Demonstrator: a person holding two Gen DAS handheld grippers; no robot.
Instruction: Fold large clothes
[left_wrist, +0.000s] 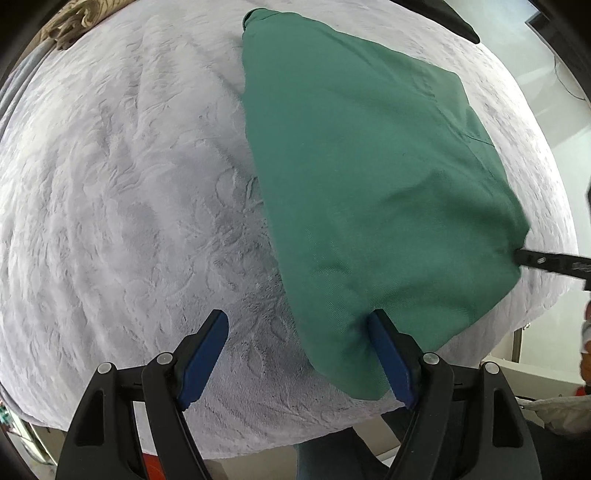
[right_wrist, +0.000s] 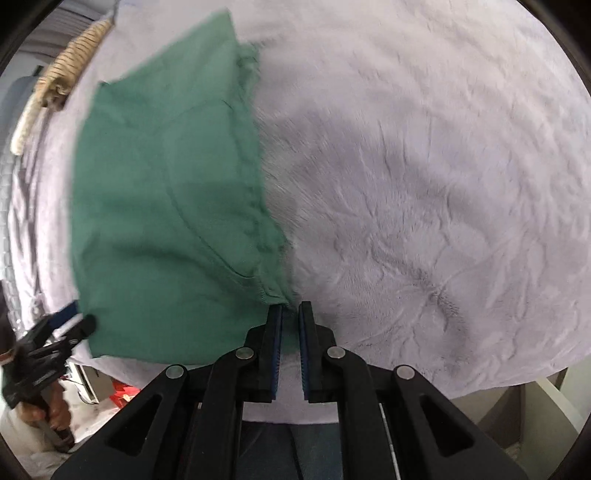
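A green garment (left_wrist: 369, 177) lies folded in a long panel on a pale plush bed cover (left_wrist: 122, 206). My left gripper (left_wrist: 299, 328) is open, with its blue pads wide apart; the garment's near left corner lies between them, against the right pad. In the right wrist view the garment (right_wrist: 166, 206) fills the left half. My right gripper (right_wrist: 291, 308) has its jaws nearly closed with a narrow gap, and the garment's near right corner sits at the fingertips. I cannot tell whether the cloth is pinched. Each gripper shows at the edge of the other's view.
A striped beige cloth (right_wrist: 59, 77) lies at the bed's far left edge, also seen in the left wrist view (left_wrist: 70, 22). The bed's near edge (left_wrist: 258, 439) runs just in front of both grippers. Floor clutter and a red item (right_wrist: 123, 393) lie below.
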